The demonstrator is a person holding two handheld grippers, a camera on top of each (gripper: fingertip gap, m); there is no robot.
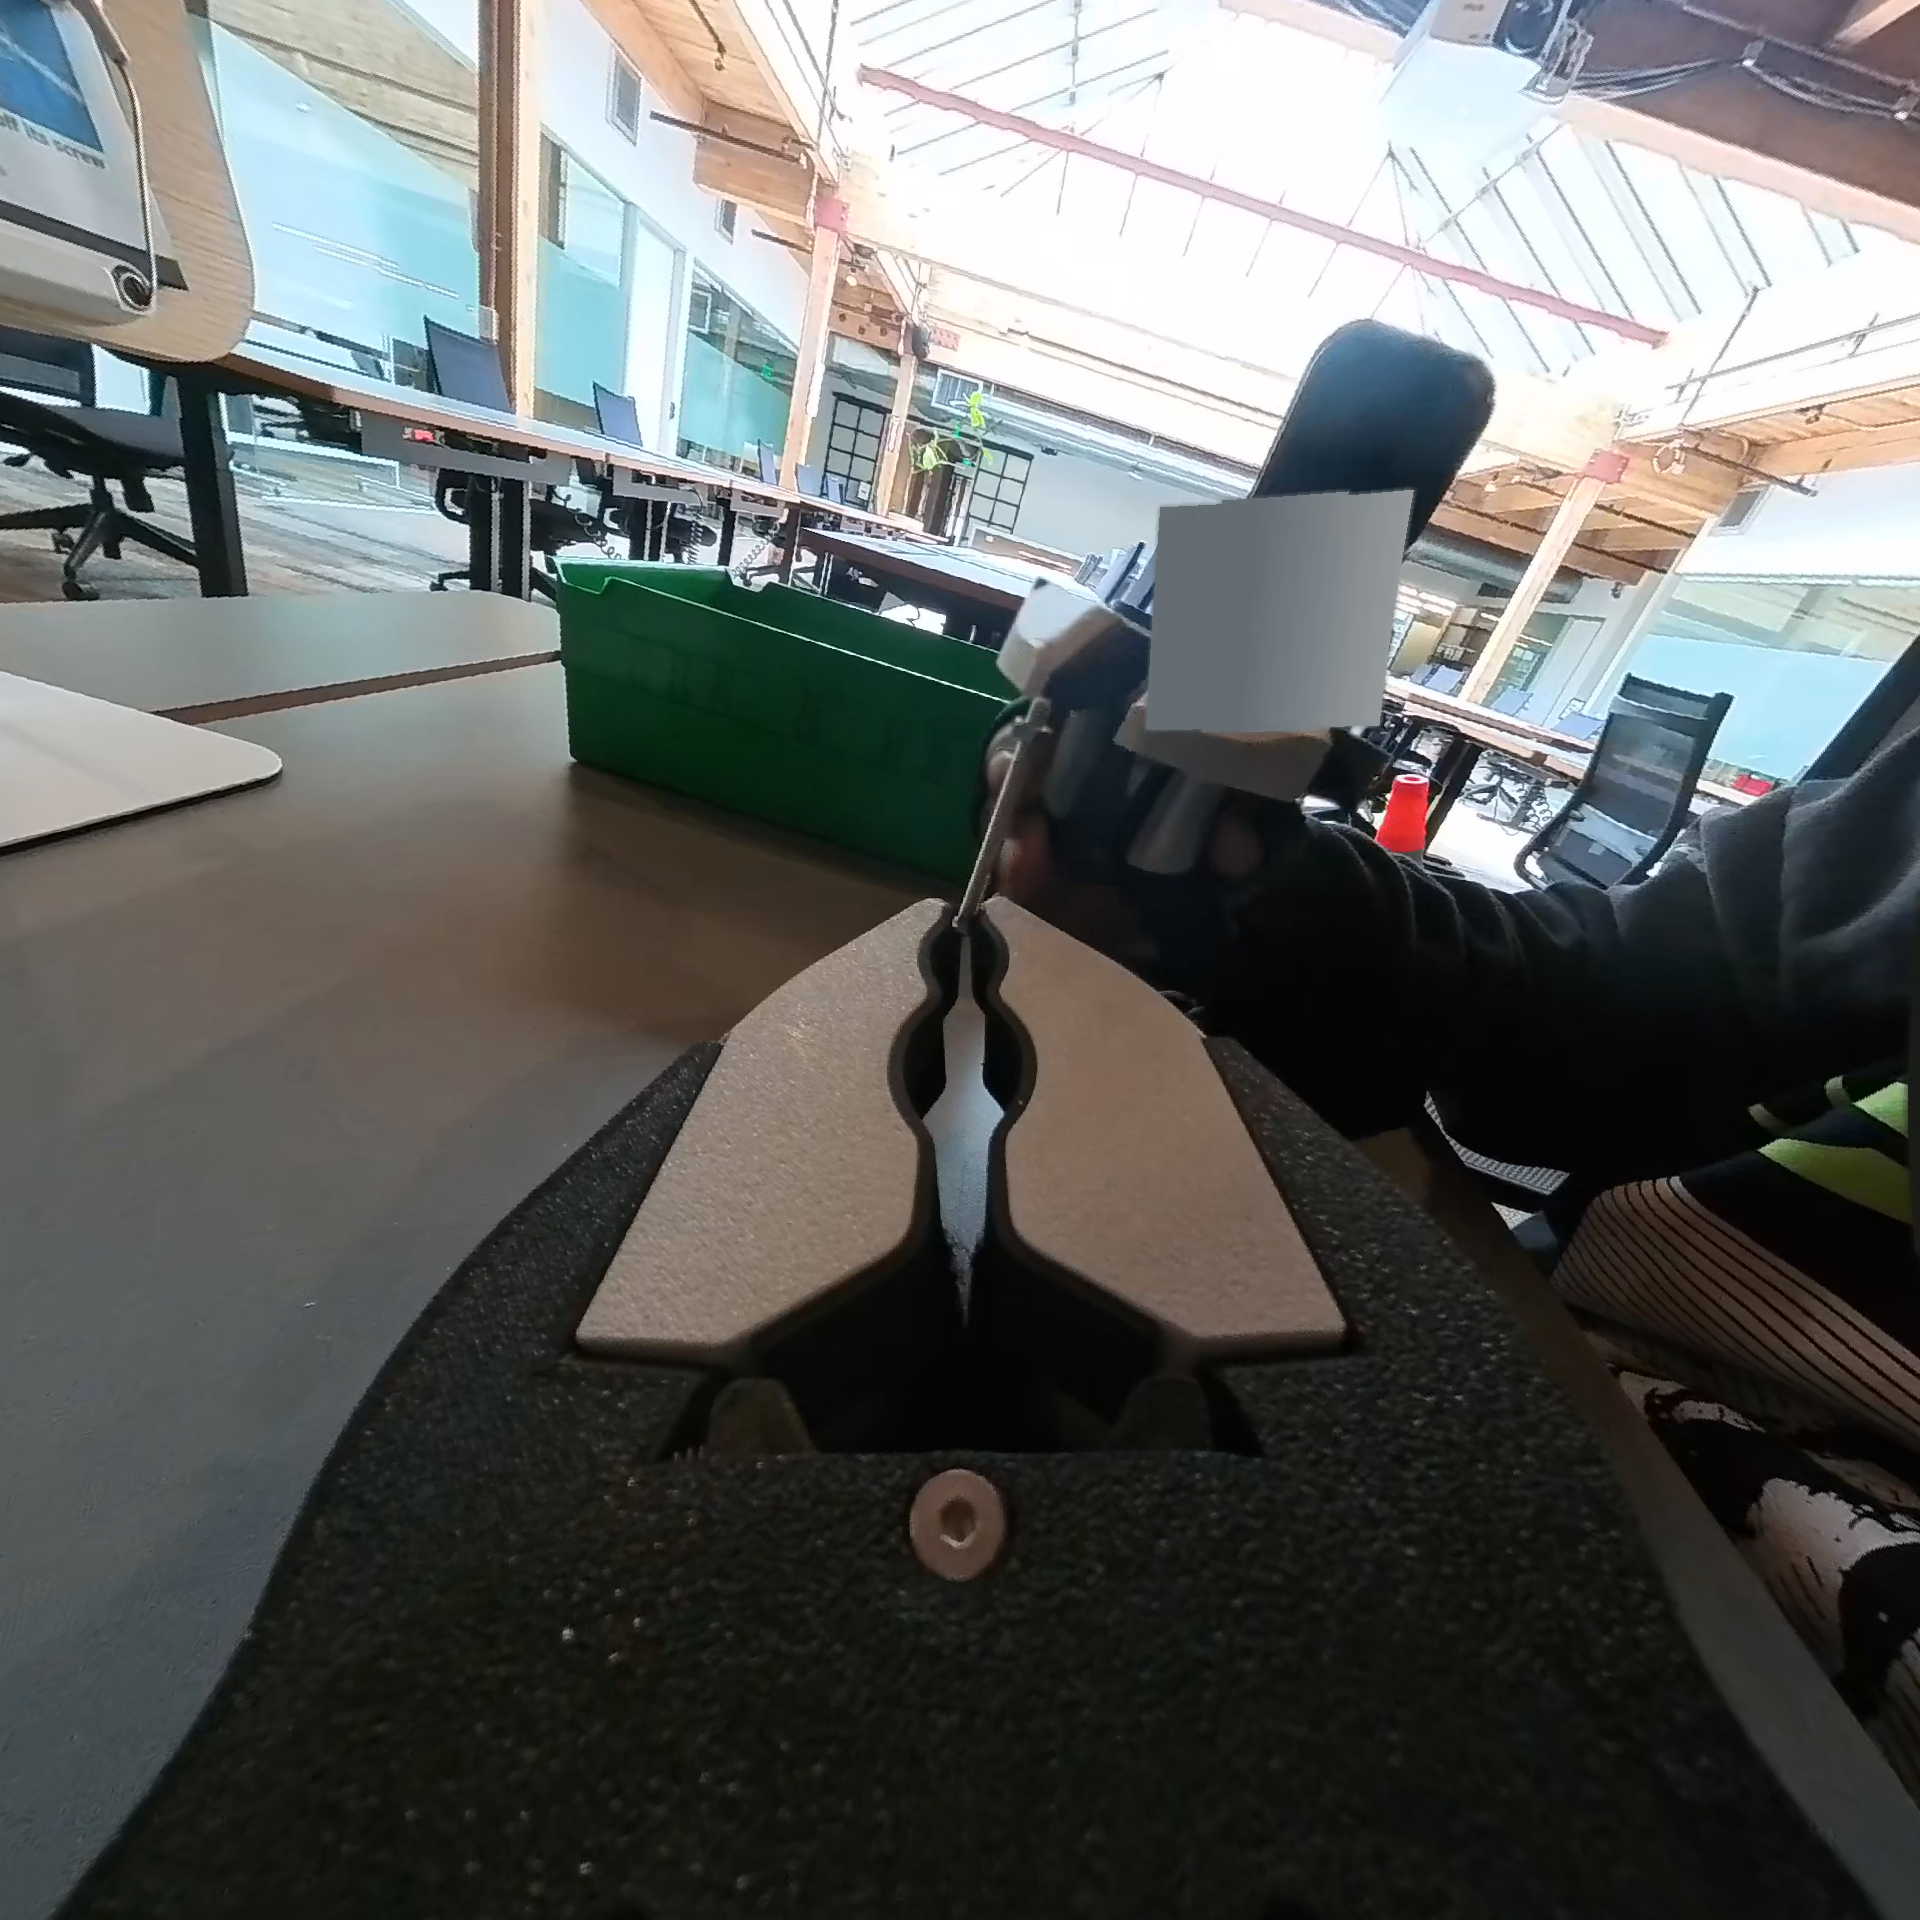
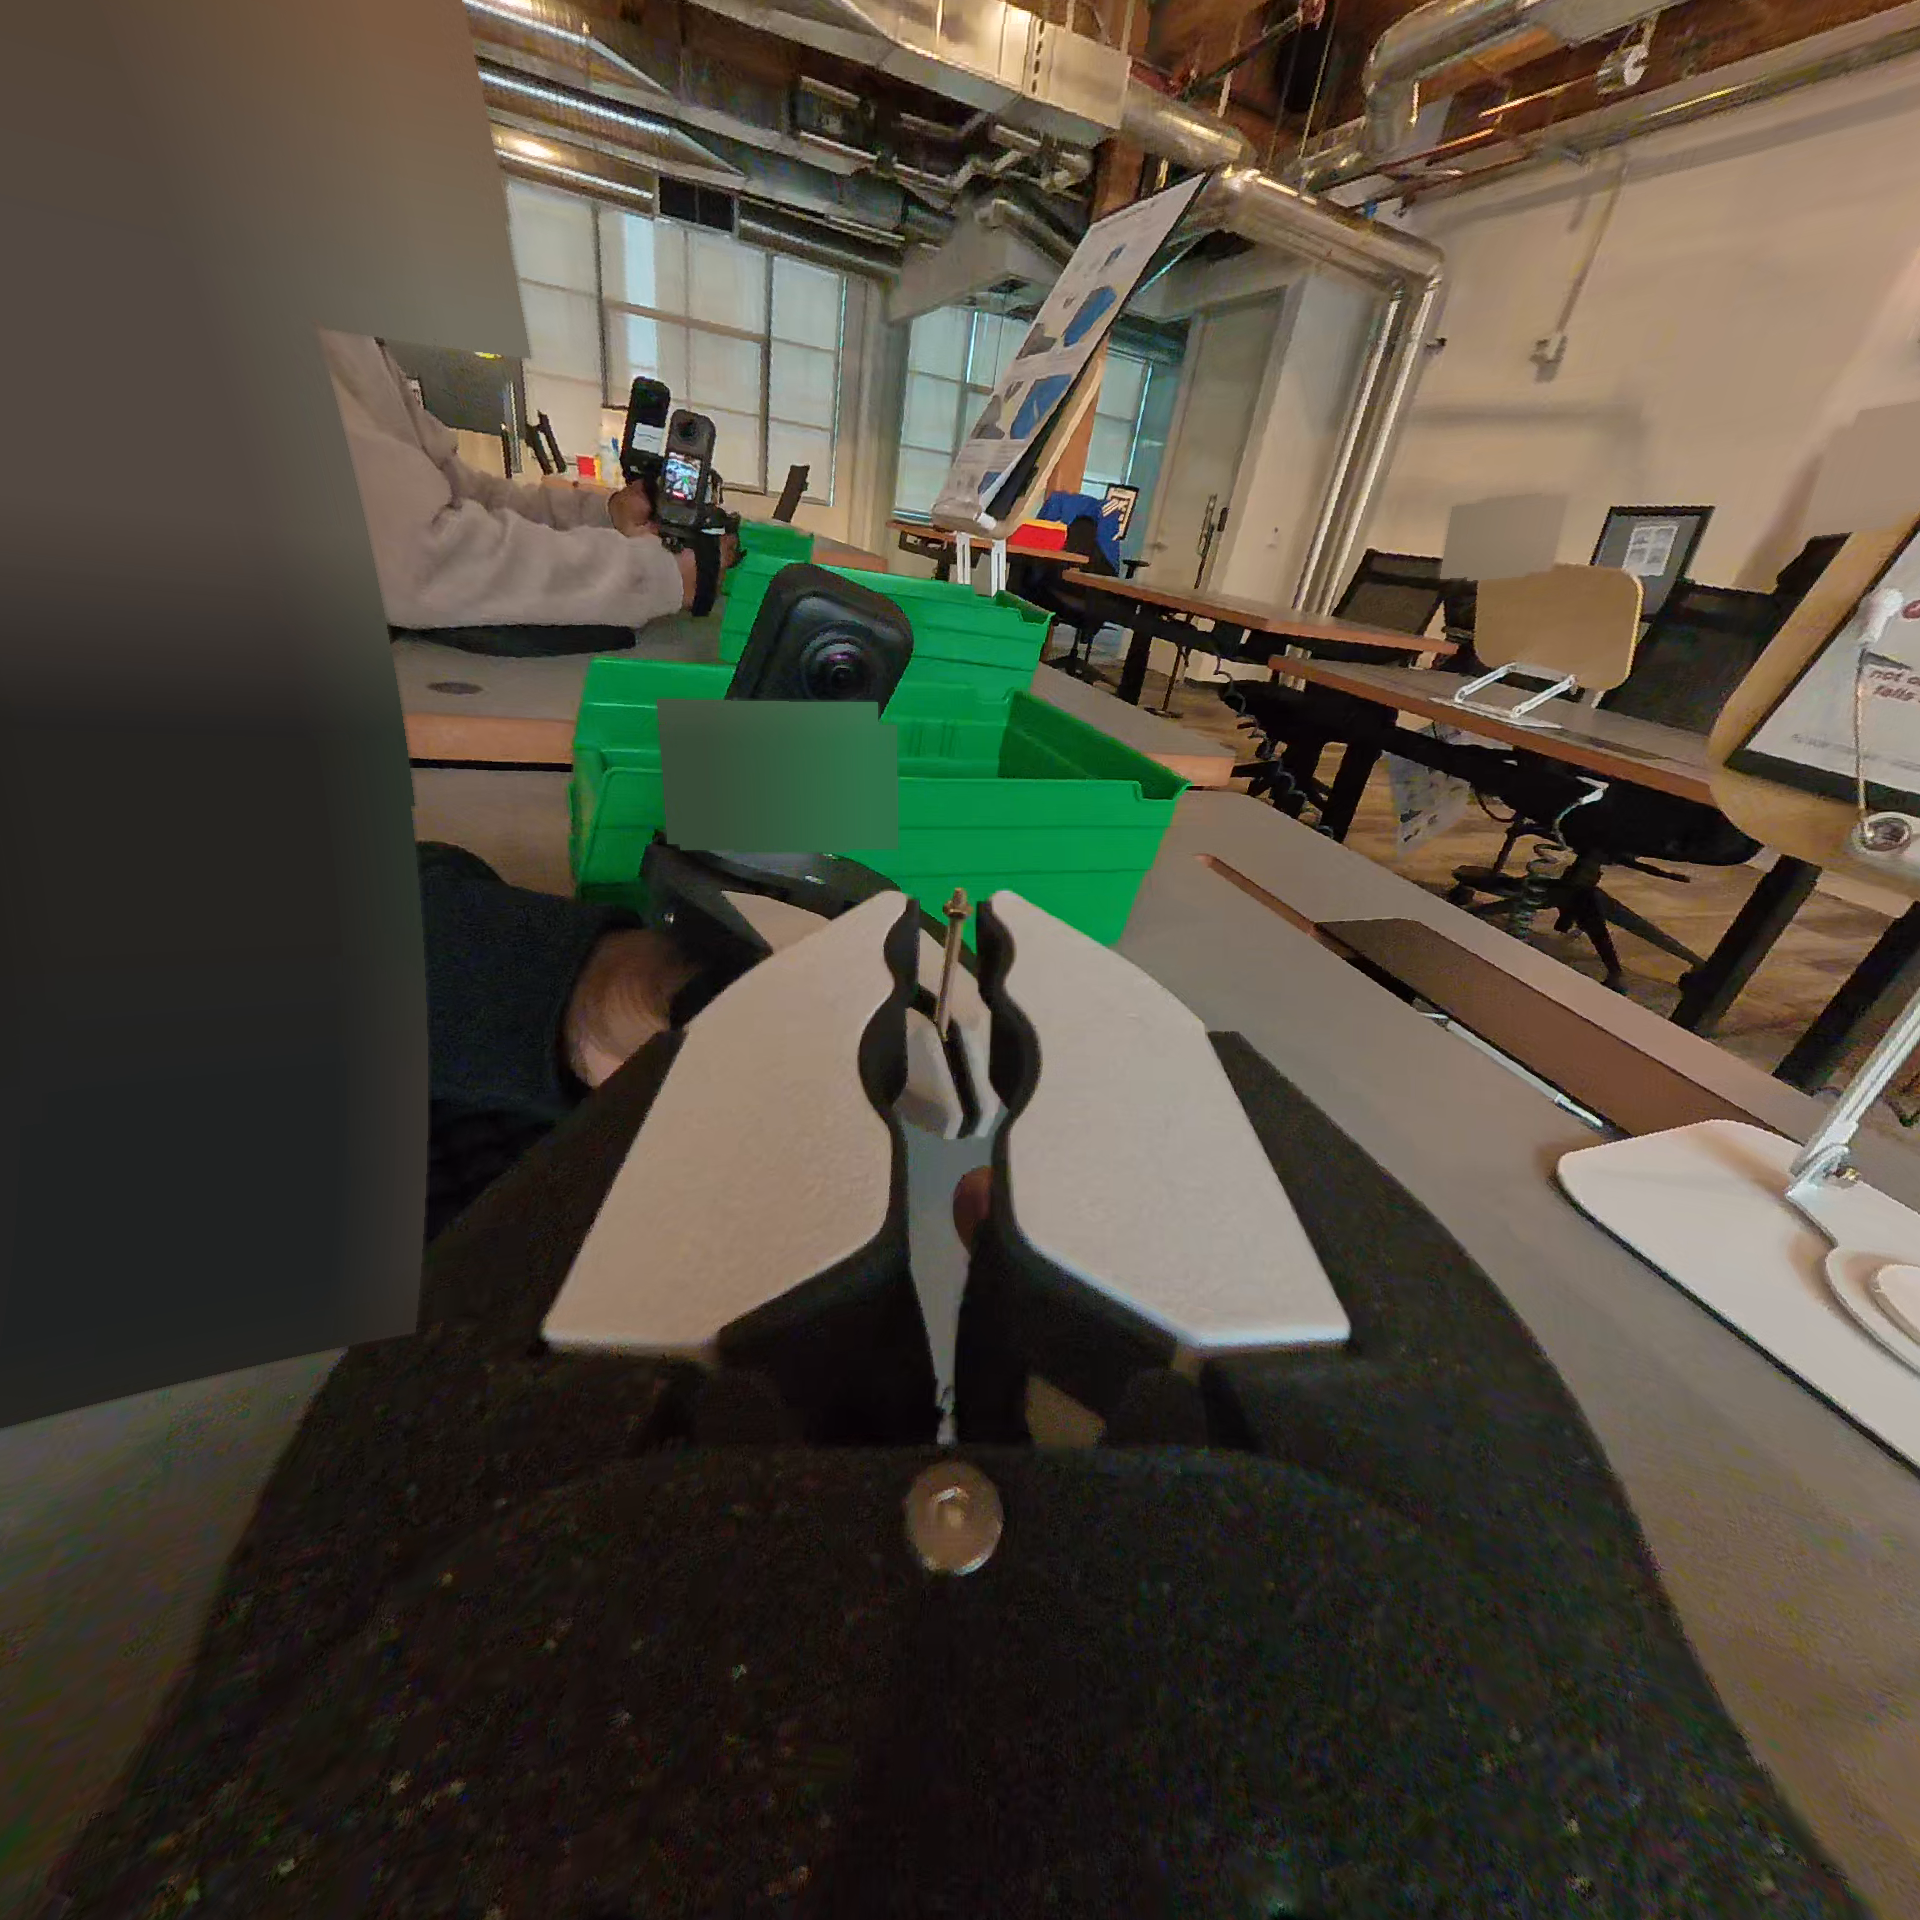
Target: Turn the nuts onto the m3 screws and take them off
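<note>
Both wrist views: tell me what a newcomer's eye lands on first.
A thin metal screw stands clamped in the left gripper, its top reaching the right gripper, whose open fingers flank a nut near the screw's top. Behind them on the table sits a bright green bin.

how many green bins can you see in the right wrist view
3, possibly more hidden. The nearest bin sits on the table just beyond the tongs; a second lies directly behind it; a third sits farther back, near the seated person's hands.
</note>
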